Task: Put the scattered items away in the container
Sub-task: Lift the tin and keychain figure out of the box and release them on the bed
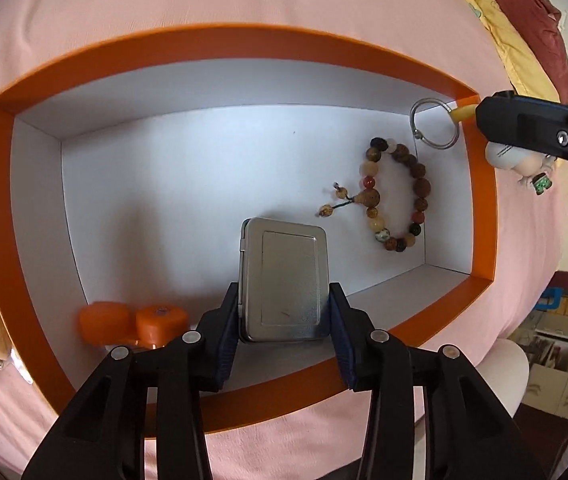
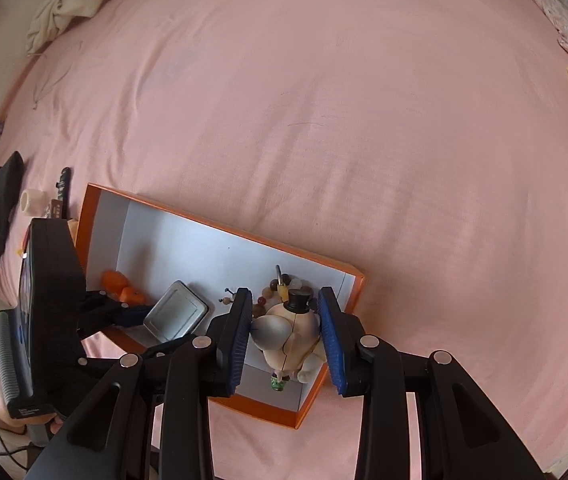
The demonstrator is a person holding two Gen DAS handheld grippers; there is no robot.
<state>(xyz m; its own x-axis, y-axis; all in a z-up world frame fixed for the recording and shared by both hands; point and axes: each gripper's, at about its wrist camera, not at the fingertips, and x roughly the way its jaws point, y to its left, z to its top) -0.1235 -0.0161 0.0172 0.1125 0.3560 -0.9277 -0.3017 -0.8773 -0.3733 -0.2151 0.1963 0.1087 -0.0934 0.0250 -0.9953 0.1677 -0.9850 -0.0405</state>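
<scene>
Left gripper (image 1: 284, 316) is down in the orange box (image 1: 244, 40), jaws flanking the metal tin (image 1: 284, 284), which rests on the box floor; whether the pads press it, I cannot tell. Beads (image 1: 400, 196) lie beside it. Right gripper (image 2: 286, 338) clamps a figurine (image 2: 288, 340) over the box's corner.

This is a bedroom in a home. A big bed with a soft pink sheet (image 2: 324, 120) fills it. A dark red pillow (image 1: 532, 20) lies there.
</scene>
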